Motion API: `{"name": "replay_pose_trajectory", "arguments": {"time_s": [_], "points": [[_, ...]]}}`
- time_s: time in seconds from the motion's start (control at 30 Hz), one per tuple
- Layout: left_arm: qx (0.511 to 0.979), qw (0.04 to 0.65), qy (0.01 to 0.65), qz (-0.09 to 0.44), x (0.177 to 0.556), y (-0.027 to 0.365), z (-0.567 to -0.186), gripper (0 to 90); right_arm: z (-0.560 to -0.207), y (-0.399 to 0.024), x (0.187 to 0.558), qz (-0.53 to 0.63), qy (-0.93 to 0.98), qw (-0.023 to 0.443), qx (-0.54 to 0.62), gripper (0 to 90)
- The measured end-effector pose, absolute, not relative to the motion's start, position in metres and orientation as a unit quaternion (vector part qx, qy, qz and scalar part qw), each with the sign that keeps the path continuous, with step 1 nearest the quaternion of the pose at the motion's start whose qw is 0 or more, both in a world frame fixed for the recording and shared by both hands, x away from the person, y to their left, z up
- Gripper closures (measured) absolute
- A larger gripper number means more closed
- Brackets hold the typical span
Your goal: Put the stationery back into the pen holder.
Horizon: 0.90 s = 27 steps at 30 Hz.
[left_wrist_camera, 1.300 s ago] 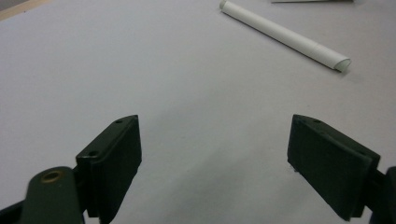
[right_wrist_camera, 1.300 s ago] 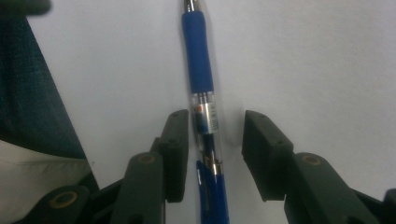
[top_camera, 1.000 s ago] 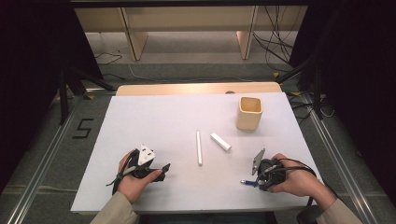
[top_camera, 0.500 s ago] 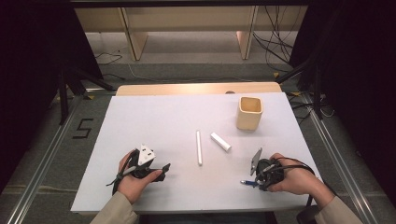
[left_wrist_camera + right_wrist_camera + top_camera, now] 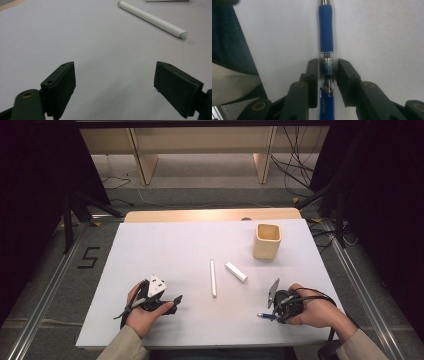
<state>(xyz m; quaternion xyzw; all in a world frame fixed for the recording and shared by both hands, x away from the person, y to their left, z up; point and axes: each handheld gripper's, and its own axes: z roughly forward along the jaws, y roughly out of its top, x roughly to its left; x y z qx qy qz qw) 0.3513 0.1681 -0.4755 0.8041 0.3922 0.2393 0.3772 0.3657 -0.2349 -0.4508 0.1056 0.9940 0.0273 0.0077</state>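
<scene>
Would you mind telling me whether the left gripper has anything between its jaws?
No, the left gripper has its jaws wide apart over bare white table cover, with the white tube lying well ahead of them.

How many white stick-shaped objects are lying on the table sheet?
2. A long thin white stick lies mid-table, ahead of the hands; a shorter, thicker white tube lies just right of it, angled, near the beige cup. Nothing seems hidden.

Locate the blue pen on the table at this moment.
The blue pen lies at the near right of the white table in the high view, between the jaws of the right hand-held gripper, nearer than the beige cup.
</scene>
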Motion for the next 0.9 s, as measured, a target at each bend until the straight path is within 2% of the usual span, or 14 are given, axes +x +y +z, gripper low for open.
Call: {"name": "replay_pose_trajectory", "arguments": {"time_s": [0.9], "points": [[0.804,0.378,0.392,0.240,0.3511,0.1680,-0.4754,17.6,-0.4511,-0.2329,0.3667,0.020,0.994,0.008,0.107,77.5]]}}
